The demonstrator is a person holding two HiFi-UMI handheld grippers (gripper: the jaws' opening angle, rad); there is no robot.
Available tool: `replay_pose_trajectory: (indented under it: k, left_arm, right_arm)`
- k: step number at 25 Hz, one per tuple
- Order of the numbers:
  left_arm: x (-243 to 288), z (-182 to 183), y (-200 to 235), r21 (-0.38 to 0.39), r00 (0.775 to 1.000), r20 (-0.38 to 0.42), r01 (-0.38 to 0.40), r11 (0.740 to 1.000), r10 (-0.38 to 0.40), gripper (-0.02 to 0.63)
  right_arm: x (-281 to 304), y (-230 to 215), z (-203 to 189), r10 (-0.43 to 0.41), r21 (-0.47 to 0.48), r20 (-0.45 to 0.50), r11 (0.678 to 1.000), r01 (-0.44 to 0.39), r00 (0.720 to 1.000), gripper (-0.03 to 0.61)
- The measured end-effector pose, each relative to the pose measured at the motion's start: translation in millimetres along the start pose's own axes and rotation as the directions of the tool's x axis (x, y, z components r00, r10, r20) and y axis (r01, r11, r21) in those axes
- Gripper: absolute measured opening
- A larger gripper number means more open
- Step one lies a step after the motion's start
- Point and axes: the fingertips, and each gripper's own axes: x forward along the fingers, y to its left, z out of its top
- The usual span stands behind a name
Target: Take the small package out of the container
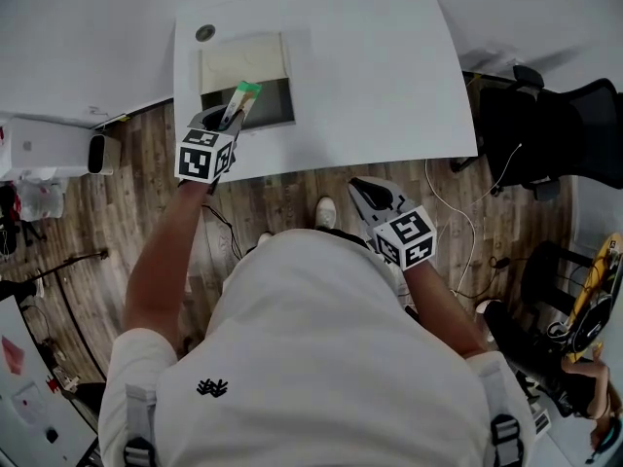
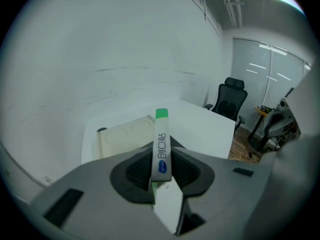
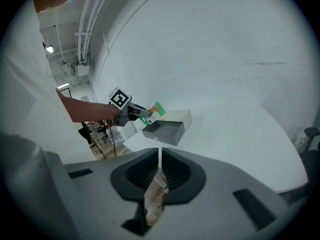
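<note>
Left hand-held gripper [image 2: 161, 156] pinches small package [image 2: 161, 143], apparently clear above container [image 1: 273, 107]; right hand-held gripper [image 3: 159, 165] pressed together, empty.

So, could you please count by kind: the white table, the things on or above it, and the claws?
white table: 1
container: 1
small package: 1
claw: 2, the left claw and the right claw
Total: 5

The small package's [image 2: 161, 139] lower end is hidden inside the left tongs [image 2: 161, 159].
</note>
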Motion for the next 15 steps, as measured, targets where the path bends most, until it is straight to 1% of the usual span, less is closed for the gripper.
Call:
replay_pose_trajectory:
  k: [7, 15]
  left_arm:
    - [-51, -1, -7, -0.033, 0.996, 0.069, 0.056, 0.998, -0.054, 0.094]
    - [-109, -17, -19, -0.018, 0.988, 0.112, 0.108, 0.994, -0.105, 0.094]
  right_arm:
    - [19, 35, 2, 0.016, -0.027, 0.003, 1.0, -0.016, 1.0, 0.023]
    - [28, 76, 0, -0.004, -0.047, 0.01, 0.999, 0.005, 1.0, 0.02]
